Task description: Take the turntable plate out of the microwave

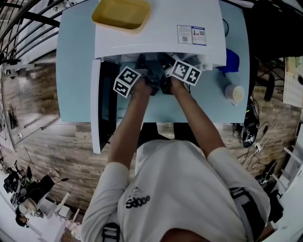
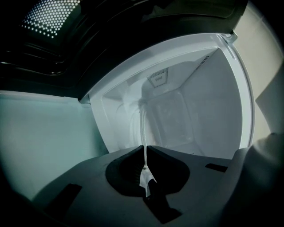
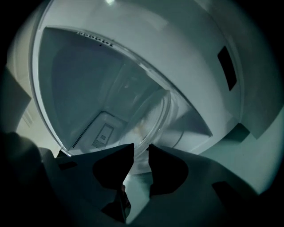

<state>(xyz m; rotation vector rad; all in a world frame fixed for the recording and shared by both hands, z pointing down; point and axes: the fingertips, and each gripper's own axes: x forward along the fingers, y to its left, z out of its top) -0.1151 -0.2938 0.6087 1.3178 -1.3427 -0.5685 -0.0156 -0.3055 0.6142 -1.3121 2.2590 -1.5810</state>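
The plate [image 3: 153,113], clear glass, lies in the mouth of the microwave [image 1: 156,33] and is taken at its near rim. The left gripper [image 2: 145,149] is pinched tight on that rim. Its jaws meet on the thin glass edge, which runs away from them into the white cavity. The right gripper [image 3: 141,151] also has the rim between its jaws, but they stand apart, wider than the glass, and do not show as pressing it. Both grippers reach into the opening side by side, close together, with the person's forearms stretched toward them from the near side. A vent grille [image 2: 158,78] sits on one cavity wall. The door [image 1: 96,106] stands open at the left, swung toward the person. A yellow tray [image 1: 121,13] lies on top of the microwave, at its far left. The microwave stands on a pale blue table [image 1: 73,71]. To its right on the table are a white cup [image 1: 235,92] and, farther off, a blue object [image 1: 231,60].
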